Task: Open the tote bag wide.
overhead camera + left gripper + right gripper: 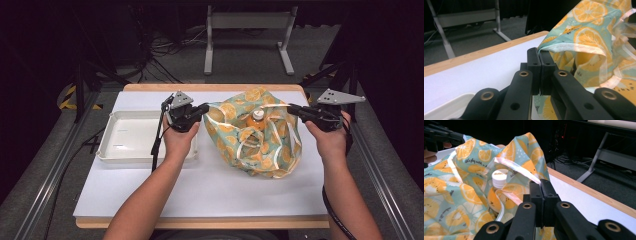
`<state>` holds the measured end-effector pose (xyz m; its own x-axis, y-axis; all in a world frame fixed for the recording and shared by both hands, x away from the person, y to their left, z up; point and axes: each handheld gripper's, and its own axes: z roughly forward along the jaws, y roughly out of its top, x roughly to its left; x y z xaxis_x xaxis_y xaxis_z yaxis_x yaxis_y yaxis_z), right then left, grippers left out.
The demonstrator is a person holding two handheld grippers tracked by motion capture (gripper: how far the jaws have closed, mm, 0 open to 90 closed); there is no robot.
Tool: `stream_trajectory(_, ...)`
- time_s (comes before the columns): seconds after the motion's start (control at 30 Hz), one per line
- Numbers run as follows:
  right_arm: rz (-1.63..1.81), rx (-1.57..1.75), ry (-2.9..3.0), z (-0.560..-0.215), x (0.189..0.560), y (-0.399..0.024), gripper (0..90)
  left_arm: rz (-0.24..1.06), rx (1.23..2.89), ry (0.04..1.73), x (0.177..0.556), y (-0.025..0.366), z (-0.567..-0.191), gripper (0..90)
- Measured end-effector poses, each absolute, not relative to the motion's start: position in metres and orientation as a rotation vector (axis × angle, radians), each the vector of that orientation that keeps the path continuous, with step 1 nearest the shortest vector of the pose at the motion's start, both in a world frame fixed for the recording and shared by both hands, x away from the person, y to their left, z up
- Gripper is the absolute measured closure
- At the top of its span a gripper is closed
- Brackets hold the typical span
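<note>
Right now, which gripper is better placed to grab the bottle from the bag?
Probably the right gripper: the bottle stands on its side of the bag. But both it and the left gripper are shut on the bag.

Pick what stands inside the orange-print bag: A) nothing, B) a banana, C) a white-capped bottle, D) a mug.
C: a bottle with a white cap stands upright inside the bag, whose mouth the left gripper and right gripper hold open by its edges.
</note>
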<state>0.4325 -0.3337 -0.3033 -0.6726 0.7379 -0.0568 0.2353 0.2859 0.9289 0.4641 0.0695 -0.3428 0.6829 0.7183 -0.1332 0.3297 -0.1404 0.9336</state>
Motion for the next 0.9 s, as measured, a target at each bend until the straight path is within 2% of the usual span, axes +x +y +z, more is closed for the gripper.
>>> stream_trajectory(0.6,1.361,0.983,2.081,-0.321,0.465,-0.340,89.1,0.494,1.820,0.880,0.483,0.052,-0.355,88.7)
stream_trajectory(0.9,1.359,1.039,2.106,-0.336,0.475,-0.342,89.2,0.471,1.868,0.909,0.490,0.049,-0.367,88.7)
